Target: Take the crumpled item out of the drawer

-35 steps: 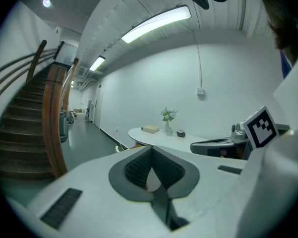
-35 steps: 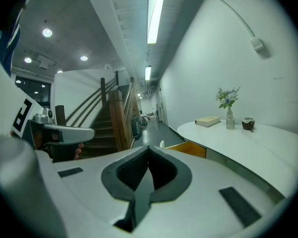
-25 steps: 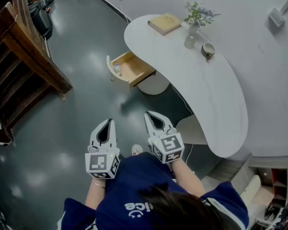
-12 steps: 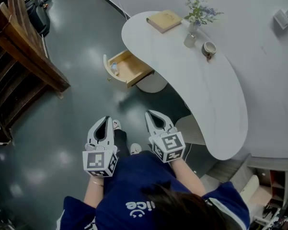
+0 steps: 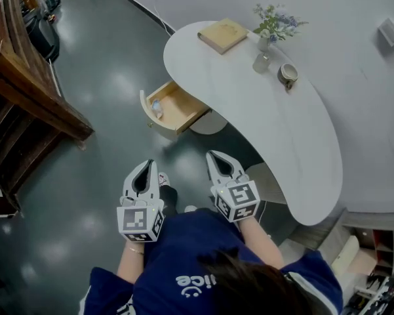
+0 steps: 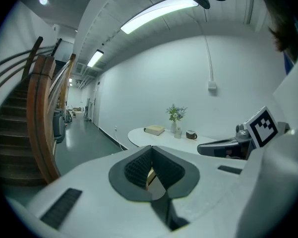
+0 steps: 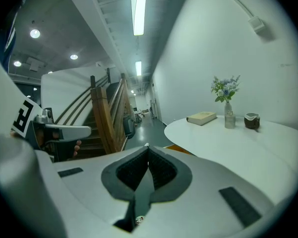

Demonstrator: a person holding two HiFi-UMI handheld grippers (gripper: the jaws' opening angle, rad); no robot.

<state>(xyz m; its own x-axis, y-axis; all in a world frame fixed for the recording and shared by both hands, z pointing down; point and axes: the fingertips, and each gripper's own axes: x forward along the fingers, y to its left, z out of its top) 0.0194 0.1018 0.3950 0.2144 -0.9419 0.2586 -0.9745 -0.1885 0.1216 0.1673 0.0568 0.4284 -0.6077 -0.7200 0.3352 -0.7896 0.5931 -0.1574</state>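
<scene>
The wooden drawer (image 5: 178, 105) stands pulled out from under the white curved table (image 5: 288, 136). A small pale crumpled item (image 5: 157, 106) lies at the drawer's left end. My left gripper (image 5: 146, 165) and right gripper (image 5: 217, 155) are held side by side in front of the person's body, well short of the drawer, both shut with nothing between the jaws. In the left gripper view the left gripper's (image 6: 149, 148) tips meet, with the right gripper (image 6: 223, 147) at its side. In the right gripper view the right gripper's (image 7: 147, 147) tips meet and an edge of the drawer (image 7: 179, 149) shows just past them.
On the table stand a book (image 5: 221, 35), a vase of flowers (image 5: 265, 41), a glass (image 5: 261, 62) and a cup (image 5: 287, 72). A wooden staircase (image 5: 26, 90) rises at the left. The dark glossy floor (image 5: 111, 97) lies between me and the drawer.
The drawer and table have come nearer in the head view as the person steps towards them. Both grippers have gone forward with the body, still shut.
</scene>
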